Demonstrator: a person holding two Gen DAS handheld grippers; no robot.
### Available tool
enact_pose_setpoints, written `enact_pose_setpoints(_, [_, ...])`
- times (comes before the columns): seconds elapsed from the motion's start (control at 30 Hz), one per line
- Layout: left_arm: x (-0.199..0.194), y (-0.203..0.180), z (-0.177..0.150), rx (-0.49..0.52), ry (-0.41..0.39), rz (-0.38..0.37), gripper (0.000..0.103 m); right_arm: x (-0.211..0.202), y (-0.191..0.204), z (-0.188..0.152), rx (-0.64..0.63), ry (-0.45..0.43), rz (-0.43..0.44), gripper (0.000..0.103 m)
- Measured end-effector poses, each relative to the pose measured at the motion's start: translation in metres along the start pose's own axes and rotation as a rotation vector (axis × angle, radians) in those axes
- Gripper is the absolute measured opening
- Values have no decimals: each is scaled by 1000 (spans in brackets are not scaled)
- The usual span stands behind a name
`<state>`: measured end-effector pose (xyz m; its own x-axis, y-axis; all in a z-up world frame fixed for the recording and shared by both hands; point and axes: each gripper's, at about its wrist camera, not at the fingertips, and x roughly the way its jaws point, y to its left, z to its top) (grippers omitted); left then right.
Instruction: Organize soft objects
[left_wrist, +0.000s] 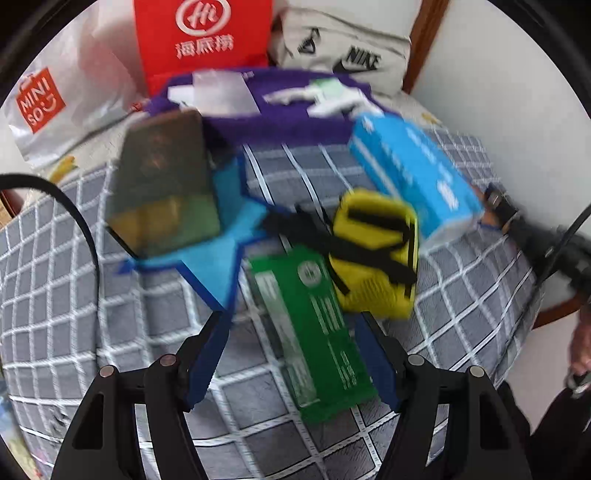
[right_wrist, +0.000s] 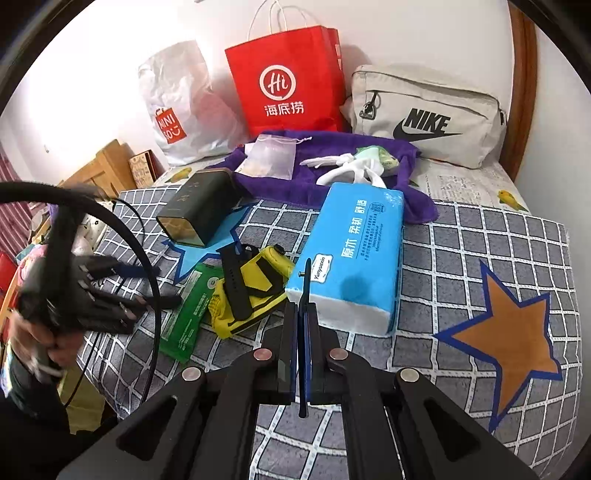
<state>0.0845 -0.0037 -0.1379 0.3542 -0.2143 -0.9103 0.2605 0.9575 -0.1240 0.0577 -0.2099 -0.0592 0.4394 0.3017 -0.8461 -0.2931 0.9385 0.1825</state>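
Note:
On the checked blanket (right_wrist: 480, 236) lie a blue tissue pack (right_wrist: 351, 254), a yellow pouch with black straps (right_wrist: 255, 291), a green flat packet (right_wrist: 188, 310), a dark green box (right_wrist: 199, 210) and a purple towel (right_wrist: 332, 162) with a white cloth (right_wrist: 351, 166) and a clear bag (right_wrist: 273, 155) on it. My left gripper (left_wrist: 291, 332) is open just above the green packet (left_wrist: 314, 328), near the yellow pouch (left_wrist: 373, 254). My right gripper (right_wrist: 301, 306) is shut and empty, its tips at the near end of the tissue pack. The left wrist view is blurred.
A red paper bag (right_wrist: 288, 81), a white Miniso bag (right_wrist: 177, 110) and a grey Nike bag (right_wrist: 424, 114) stand against the wall at the back. Blue (right_wrist: 207, 247) and orange (right_wrist: 506, 339) star patches mark the blanket. Wooden furniture (right_wrist: 107, 166) stands left of the bed.

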Motion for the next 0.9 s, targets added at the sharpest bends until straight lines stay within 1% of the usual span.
enact_pose_setpoints(0.07, [12, -6, -9, 10, 2, 32, 69, -3, 0, -5, -4, 1, 0, 3])
enact_pose_setpoints(0.13, [21, -10, -13, 3, 19, 43, 70, -4, -2, -7, 0, 1, 1, 3])
enact_pose_setpoints(0.17, [24, -11, -15, -5, 22, 37, 75, -4, -2, -9, 1, 1, 4, 3])
enact_pose_setpoints(0.23, [29, -15, -16, -24, 18, 36, 81, -4, -3, -11, 2, 1, 6, 3])
enact_pose_setpoints(0.27, [31, -17, -16, -25, 10, 44, 81, -4, -3, -11, 2, 1, 8, 3])
enact_pose_setpoints(0.33, [34, -25, -17, -6, -5, 87, 81, -3, -4, -13, 5, 3, 10, 3])
enact_pose_setpoints(0.37, [36, -29, -18, 9, -11, 111, 78, -3, -4, -13, 6, 3, 11, 3])
enact_pose_setpoints(0.4, [37, -31, -20, 22, -21, 127, 71, -2, -5, -13, 7, 3, 13, 3])
enact_pose_setpoints(0.43, [36, -33, -22, 31, -35, 132, 50, -2, -6, -14, 9, 2, 14, 3])
enact_pose_setpoints(0.47, [34, -30, -24, 26, -52, 132, 41, -2, -6, -14, 11, 2, 15, 3])
enact_pose_setpoints(0.53, [27, -23, -26, 16, -72, 131, 41, -2, -6, -15, 12, 2, 19, 3])
enact_pose_setpoints(0.63, [22, -6, -25, -33, -65, 78, 44, 1, -7, -15, 14, 4, 24, 3])
enact_pose_setpoints(0.67, [22, -2, -25, -52, -66, 67, 48, 2, -7, -15, 16, 4, 28, 3])
enact_pose_setpoints(0.73, [25, -3, -24, -53, -71, 62, 50, 6, -5, -16, 13, 10, 35, 3])
enact_pose_setpoints(0.77, [27, -4, -23, -44, -72, 63, 49, 8, -4, -16, 11, 16, 37, 3])
enact_pose_setpoints(0.8, [29, -6, -21, -38, -77, 70, 46, 11, -4, -16, 10, 23, 39, 3])
enact_pose_setpoints(0.83, [31, -8, -20, -31, -85, 82, 40, 12, -3, -16, 9, 26, 41, 3])
enact_pose_setpoints(0.9, [32, -8, -18, -15, -91, 103, 36, 12, -3, -15, 8, 25, 44, 3])
